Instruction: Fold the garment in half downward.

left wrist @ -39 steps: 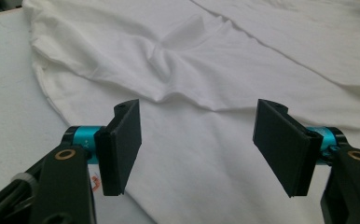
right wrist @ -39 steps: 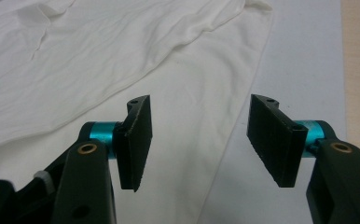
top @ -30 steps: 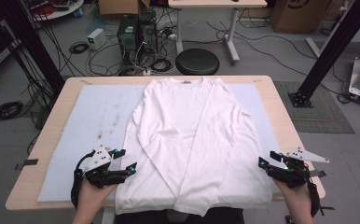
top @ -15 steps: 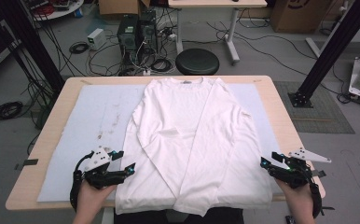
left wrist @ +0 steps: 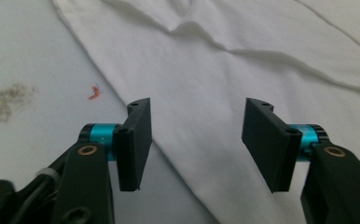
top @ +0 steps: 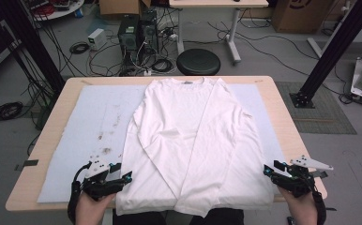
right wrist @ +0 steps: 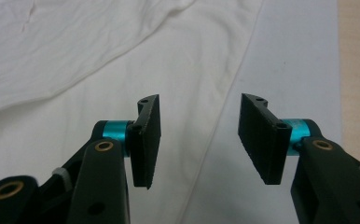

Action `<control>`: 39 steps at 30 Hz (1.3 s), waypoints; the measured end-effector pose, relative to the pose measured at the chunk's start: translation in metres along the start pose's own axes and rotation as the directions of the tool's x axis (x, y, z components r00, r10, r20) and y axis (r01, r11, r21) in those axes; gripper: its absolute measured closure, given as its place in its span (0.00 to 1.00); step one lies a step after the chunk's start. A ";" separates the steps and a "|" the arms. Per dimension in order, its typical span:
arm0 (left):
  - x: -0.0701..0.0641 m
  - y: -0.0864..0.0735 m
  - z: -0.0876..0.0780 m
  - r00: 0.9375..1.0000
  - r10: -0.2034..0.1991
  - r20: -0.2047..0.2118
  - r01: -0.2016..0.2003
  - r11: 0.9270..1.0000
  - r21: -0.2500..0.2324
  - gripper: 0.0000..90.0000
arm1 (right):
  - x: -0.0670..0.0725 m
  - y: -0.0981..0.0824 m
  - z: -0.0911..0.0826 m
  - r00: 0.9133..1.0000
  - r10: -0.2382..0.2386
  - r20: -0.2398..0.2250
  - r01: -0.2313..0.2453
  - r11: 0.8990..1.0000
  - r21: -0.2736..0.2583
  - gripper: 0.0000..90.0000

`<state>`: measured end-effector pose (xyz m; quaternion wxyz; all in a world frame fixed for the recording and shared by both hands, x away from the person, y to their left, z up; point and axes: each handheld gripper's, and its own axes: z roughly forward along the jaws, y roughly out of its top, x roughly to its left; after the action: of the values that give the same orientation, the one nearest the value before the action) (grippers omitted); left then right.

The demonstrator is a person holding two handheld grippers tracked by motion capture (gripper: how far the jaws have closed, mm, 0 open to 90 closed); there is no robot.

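**Now both hand-held grippers line up on the shirt's lower corners**

High view: white long-sleeve shirt lies flat on a pale mat over the table, collar at upper centre of frame, hem at bottom, sleeves folded in across the body. Left hand-held gripper sits at lower left just beside the hem corner; right hand-held gripper at lower right by the opposite corner. Likely placed so both corners get pinched together for a fold.

Left gripper view: jaws part-open, have just been closing, nothing pinched; shirt's side edge runs between them, w/ mat showing at left.

Right gripper view: same, jaws part-open and just been closing, empty; shirt edge runs diagonally btw them.
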<state>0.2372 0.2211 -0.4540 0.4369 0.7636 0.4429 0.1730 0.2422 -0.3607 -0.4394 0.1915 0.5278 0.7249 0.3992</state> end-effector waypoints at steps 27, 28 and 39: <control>-0.014 -0.001 -0.001 0.999 -0.007 -0.040 0.008 0.999 0.034 0.97 | 0.010 -0.006 0.002 0.999 -0.037 -0.015 0.038 0.998 0.059 0.99; -0.014 -0.001 -0.002 0.999 0.000 -0.036 0.002 0.999 0.034 0.97 | 0.010 -0.007 0.000 0.999 -0.029 -0.025 0.030 0.998 0.054 0.99; -0.018 -0.005 -0.018 1.000 0.015 0.002 -0.015 0.999 0.032 0.97 | 0.019 -0.015 -0.019 0.995 -0.054 -0.084 0.057 0.998 0.034 0.99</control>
<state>0.2136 0.2165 -0.4460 0.4238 0.7739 0.4394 0.1685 0.2130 -0.3520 -0.4365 0.1625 0.4938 0.7536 0.4023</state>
